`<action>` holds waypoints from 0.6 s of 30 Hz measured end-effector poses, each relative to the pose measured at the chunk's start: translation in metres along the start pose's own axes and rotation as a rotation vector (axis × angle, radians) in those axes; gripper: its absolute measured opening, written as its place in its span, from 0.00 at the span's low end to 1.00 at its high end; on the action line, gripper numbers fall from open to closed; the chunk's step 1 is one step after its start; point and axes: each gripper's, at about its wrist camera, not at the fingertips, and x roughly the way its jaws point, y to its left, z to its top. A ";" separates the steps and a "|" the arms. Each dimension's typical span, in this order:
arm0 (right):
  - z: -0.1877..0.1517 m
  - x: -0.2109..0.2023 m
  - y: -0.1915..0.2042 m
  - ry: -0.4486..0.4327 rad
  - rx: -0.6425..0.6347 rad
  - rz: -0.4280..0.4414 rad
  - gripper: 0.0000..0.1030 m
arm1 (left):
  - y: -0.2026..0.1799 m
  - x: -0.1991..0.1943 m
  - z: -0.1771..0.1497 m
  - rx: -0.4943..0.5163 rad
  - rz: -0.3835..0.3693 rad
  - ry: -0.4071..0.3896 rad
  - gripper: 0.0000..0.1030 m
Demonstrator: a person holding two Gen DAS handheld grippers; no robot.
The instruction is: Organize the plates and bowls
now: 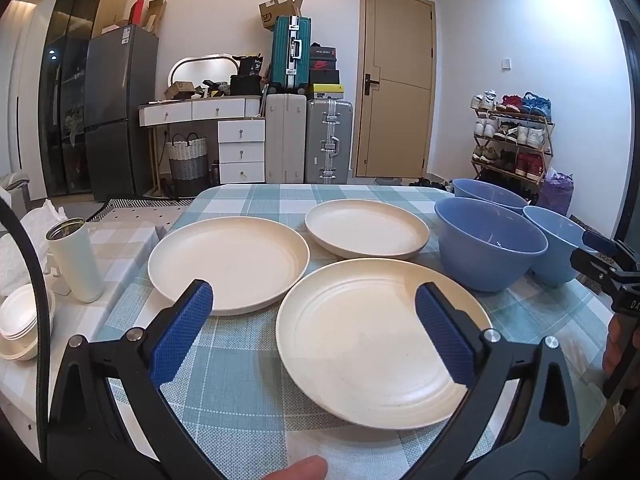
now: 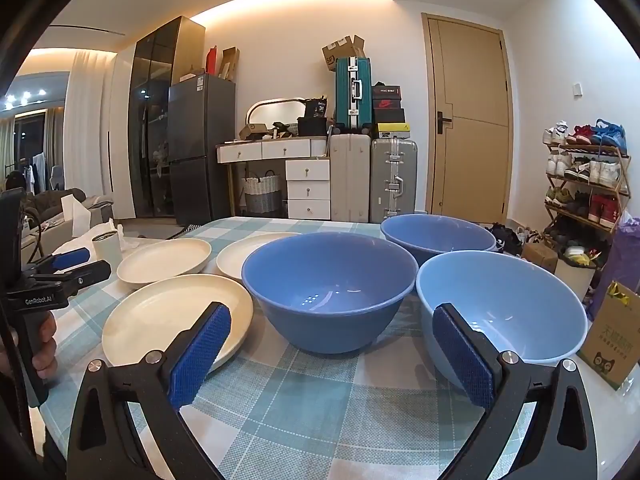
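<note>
Table (image 1: 248, 392) wears a teal-and-white checked cloth. On it: three cream plates and three blue bowls, all lying separately, none stacked.

Near plate (image 1: 360, 344) sits under the left gripper (image 1: 314, 300), jaws spread wide, nothing between the pads. Left plate (image 1: 228, 260) just beside it, far plate (image 1: 366, 228) behind both.

Right gripper (image 2: 332, 322) also fully wide, empty. Its right pad overlaps the pale blue bowl (image 2: 516, 304) in view; contact can't be told. Middle bowl (image 2: 332, 284) straight ahead between the pads, far bowl (image 2: 438, 234) behind, near the table's far edge.

Off the left side of the table: white tumbler (image 1: 74, 260), open top, and stacked small white bowls (image 1: 20, 320) on a lower checked surface.

Room behind: grey fridge (image 1: 120, 108), white drawer desk (image 1: 224, 132) with oval mirror, stacked suitcases (image 1: 308, 120) and boxes, tan door (image 1: 394, 88) shut, shoe rack (image 1: 512, 136) full at right. Cardboard box (image 2: 612, 332) at the table's right edge.
</note>
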 end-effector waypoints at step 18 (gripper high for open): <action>-0.002 0.002 0.000 -0.001 -0.002 0.004 1.00 | 0.000 0.000 0.000 -0.001 0.001 0.002 0.98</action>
